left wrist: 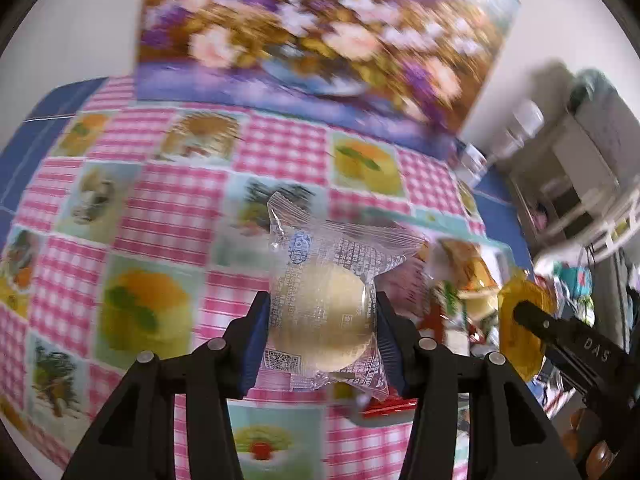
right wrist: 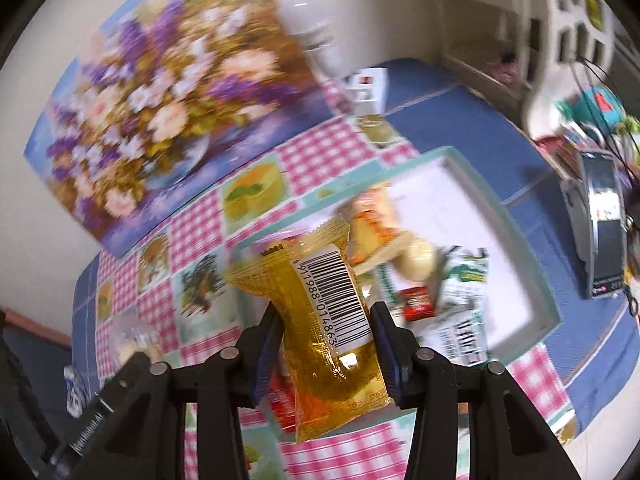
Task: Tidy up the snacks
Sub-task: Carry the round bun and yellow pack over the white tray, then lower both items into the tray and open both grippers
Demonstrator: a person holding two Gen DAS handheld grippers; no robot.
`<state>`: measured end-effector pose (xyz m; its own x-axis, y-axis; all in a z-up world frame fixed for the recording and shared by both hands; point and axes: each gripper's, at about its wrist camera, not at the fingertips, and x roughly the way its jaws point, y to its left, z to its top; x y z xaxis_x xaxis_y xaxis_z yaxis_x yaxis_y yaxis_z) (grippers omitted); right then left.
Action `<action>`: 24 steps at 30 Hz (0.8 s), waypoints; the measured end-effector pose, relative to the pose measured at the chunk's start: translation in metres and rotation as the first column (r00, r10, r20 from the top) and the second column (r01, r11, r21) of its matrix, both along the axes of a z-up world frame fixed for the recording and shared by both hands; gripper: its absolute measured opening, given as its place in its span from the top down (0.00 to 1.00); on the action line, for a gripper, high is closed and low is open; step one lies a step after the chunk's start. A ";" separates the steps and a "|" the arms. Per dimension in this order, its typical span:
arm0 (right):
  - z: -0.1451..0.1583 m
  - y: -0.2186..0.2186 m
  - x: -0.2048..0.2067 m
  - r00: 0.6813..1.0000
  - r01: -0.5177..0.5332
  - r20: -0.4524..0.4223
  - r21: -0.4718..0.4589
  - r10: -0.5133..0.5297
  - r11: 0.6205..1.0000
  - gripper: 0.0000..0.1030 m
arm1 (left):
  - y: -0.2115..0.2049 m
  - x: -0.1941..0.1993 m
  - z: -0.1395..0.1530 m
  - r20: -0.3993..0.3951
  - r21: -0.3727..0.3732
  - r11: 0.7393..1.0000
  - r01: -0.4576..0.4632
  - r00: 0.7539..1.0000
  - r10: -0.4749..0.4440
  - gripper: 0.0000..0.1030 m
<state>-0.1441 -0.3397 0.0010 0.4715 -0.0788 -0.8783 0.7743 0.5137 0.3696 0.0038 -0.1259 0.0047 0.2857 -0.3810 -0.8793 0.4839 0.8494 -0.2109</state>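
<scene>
My left gripper (left wrist: 323, 322) is shut on a clear-wrapped round pale pastry (left wrist: 326, 312), held above the pink checked tablecloth (left wrist: 168, 208). My right gripper (right wrist: 326, 332) is shut on a golden-yellow snack packet with a barcode (right wrist: 330, 320), held above the near edge of a teal-rimmed white tray (right wrist: 516, 216). Several snacks lie in the tray: a pale bun (right wrist: 418, 260), an orange-white packet (right wrist: 372, 224), a small red packet (right wrist: 418, 308), a white-green packet (right wrist: 464, 300). In the left wrist view the right gripper with the yellow packet (left wrist: 520, 328) is at the right.
A flower painting (right wrist: 160, 108) leans on the wall behind the table. A white box (right wrist: 366, 90) and a dark device (right wrist: 604, 232) stand on the blue table surface (right wrist: 448, 120). A red packet (right wrist: 280, 396) lies beneath my right gripper. White shelving (left wrist: 580, 184) stands at the right.
</scene>
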 end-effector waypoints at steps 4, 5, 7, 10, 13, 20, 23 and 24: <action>-0.008 -0.019 -0.015 0.999 0.039 -0.014 0.018 -0.039 0.999 0.54 | -0.036 -0.011 -0.013 -0.011 0.018 0.998 0.068 0.998 -0.068 0.49; -0.009 -0.022 -0.018 0.999 0.045 -0.017 0.020 -0.045 0.999 0.54 | -0.044 -0.012 -0.018 -0.017 0.023 0.997 0.079 0.997 -0.079 0.49; -0.012 -0.028 -0.024 0.998 0.056 -0.026 0.021 -0.055 0.998 0.54 | -0.057 -0.015 -0.028 -0.033 0.035 0.995 0.092 0.995 -0.091 0.49; -0.016 -0.035 -0.030 0.997 0.067 -0.034 0.022 -0.066 0.998 0.54 | -0.068 -0.017 -0.041 -0.048 0.048 0.994 0.098 0.994 -0.096 0.49; -0.022 -0.039 -0.032 0.997 0.071 -0.046 0.031 -0.069 0.997 0.54 | -0.076 -0.018 -0.048 -0.050 0.061 0.993 0.099 0.994 -0.096 0.49; -0.037 -0.042 -0.028 0.996 0.056 -0.078 0.060 -0.052 0.997 0.54 | -0.091 -0.023 -0.058 -0.071 0.046 0.991 0.126 0.990 -0.122 0.49; -0.045 -0.041 -0.024 0.995 0.046 -0.095 0.076 -0.039 0.996 0.54 | -0.095 -0.026 -0.059 -0.070 0.044 0.989 0.141 0.988 -0.137 0.49; -0.047 -0.040 -0.023 0.994 0.042 -0.099 0.079 -0.034 0.996 0.54 | -0.097 -0.027 -0.058 -0.069 0.043 0.988 0.146 0.987 -0.143 0.49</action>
